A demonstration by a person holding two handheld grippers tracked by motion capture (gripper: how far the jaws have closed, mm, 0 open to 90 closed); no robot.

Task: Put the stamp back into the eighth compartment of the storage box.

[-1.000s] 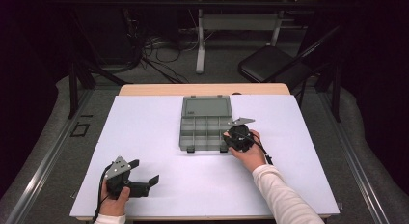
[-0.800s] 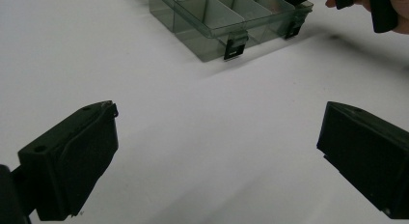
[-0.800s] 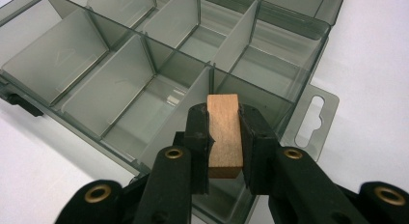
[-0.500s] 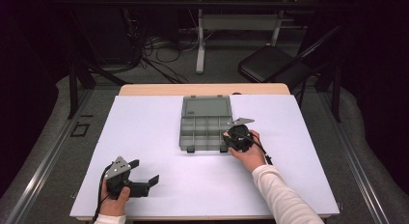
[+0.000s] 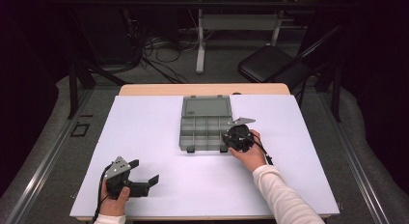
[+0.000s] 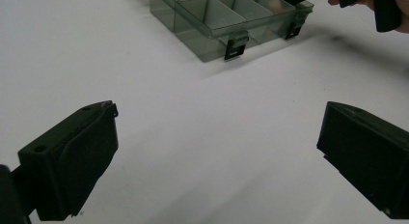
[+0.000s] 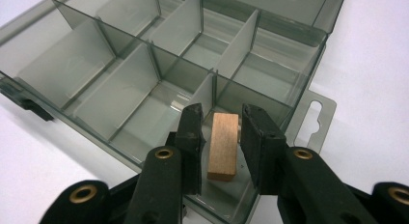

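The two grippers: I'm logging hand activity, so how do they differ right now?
The left gripper rests on bare table near the front edge, jaws wide apart around nothing. The right gripper reaches into the organizer box, jaws narrow, flanking a wooden block with small gaps either side. Both are hand-held with black jaws.

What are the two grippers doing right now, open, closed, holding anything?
Left gripper: open, jaws wide apart, holding nothing.
Right gripper: open around a wooden block in the organizer box, gaps on both sides.

High view looks down over the table [image 5: 159,122]; 2 tool views sit low, sharing the compartment box [image 6: 226,21].
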